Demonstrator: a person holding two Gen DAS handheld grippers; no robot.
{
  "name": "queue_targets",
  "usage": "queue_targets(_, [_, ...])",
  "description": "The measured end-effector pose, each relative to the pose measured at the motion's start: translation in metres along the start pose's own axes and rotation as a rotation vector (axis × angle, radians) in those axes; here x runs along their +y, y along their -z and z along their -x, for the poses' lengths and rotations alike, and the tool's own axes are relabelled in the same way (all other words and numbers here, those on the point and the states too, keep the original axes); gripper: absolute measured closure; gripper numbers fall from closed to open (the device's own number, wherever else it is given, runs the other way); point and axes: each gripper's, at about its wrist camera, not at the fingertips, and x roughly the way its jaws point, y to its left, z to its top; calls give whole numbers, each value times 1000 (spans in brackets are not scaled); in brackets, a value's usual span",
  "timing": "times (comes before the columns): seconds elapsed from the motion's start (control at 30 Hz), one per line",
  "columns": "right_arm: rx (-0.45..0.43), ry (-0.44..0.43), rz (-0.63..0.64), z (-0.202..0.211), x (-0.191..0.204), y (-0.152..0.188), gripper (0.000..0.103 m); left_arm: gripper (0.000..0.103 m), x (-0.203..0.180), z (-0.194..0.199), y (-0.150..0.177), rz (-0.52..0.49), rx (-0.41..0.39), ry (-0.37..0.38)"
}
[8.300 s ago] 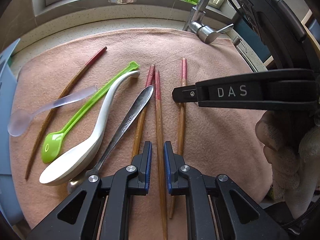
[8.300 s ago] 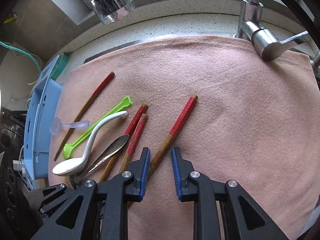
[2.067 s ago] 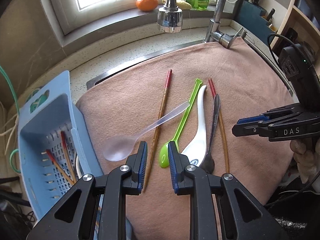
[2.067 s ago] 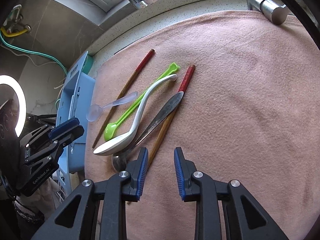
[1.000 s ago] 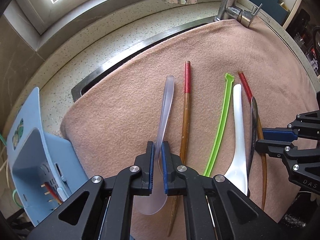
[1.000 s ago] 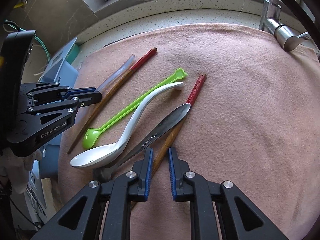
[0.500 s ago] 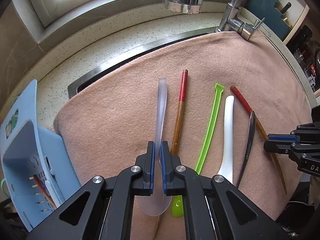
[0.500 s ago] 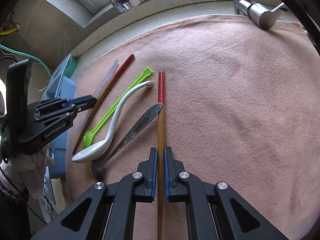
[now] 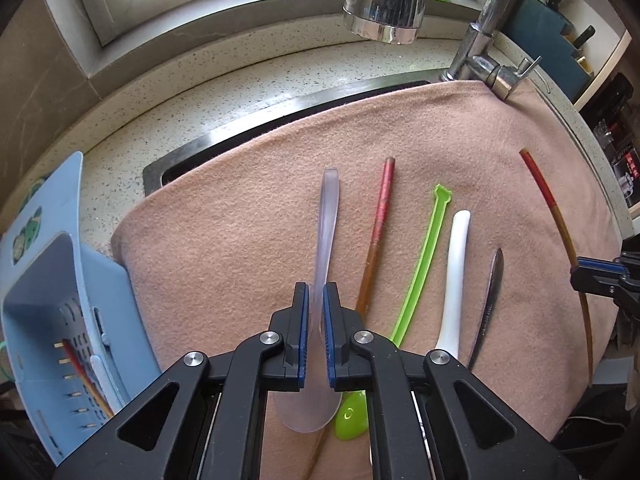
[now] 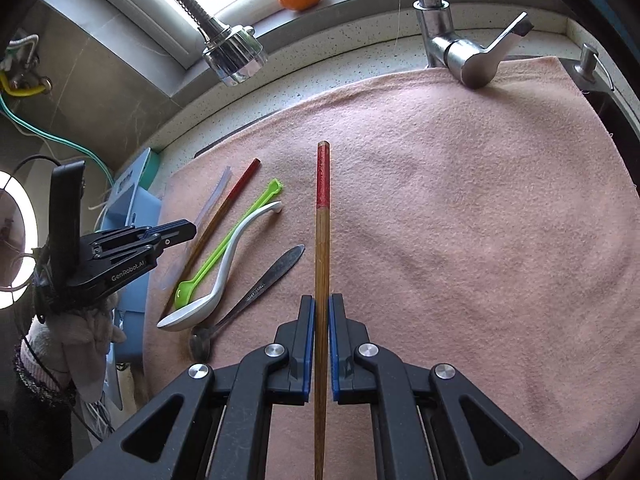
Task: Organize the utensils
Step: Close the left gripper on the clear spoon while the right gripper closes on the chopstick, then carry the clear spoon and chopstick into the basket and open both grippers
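Note:
My left gripper [image 9: 316,292] has a clear plastic spoon [image 9: 329,216] between its pads by the neck, bowl under the fingers, handle pointing ahead over the pink cloth [image 9: 240,240]. Its jaws are opening a little and the pads still touch the spoon. My right gripper [image 10: 322,304] is shut on a red-tipped wooden chopstick [image 10: 322,232], raised off the cloth. On the cloth lie a second chopstick [image 9: 380,220], a green spoon [image 9: 424,256], a white spoon [image 9: 456,264] and a metal spoon [image 9: 492,292].
A blue slotted basket [image 9: 48,280] stands left of the cloth with chopsticks [image 9: 76,364] inside. A spray head [image 9: 386,4] hangs over the far edge, and a faucet lever [image 10: 472,56] sits at the back right. A gloved hand [image 10: 80,336] holds the left gripper.
The right gripper closed on the chopstick, lifted it off the cloth and swung it straight ahead. The left gripper kept the clear spoon, and its jaws have parted slightly.

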Motion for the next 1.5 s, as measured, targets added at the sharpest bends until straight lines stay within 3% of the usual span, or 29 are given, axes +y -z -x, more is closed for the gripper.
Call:
queue_targets(0.07, [3, -4, 6, 5, -4, 4, 97, 82, -8, -7, -2, -53, 27, -27])
queue_targets(0.17, [-2, -3, 6, 9, -7, 7, 97, 81, -11, -10, -6, -63, 14, -34])
queue_targets(0.27, [-11, -1, 2, 12, -9, 7, 97, 97, -4, -10, -8, -24, 3, -13])
queue_targets(0.47, [-38, -5, 4, 20, -8, 4, 97, 97, -3, 6, -2, -2, -21, -6])
queue_targets(0.73, [-75, -32, 61, 29, 16, -7, 97, 98, -1, 56, 10, 25, -128, 2])
queue_targets(1.2, [-95, -139, 241, 24, 109, -22, 97, 98, 34, 145, 62, 151, -296, -26])
queue_targets(1.5, [-63, -223, 376, -6, 192, -21, 97, 98, 74, 172, 121, 270, -299, -79])
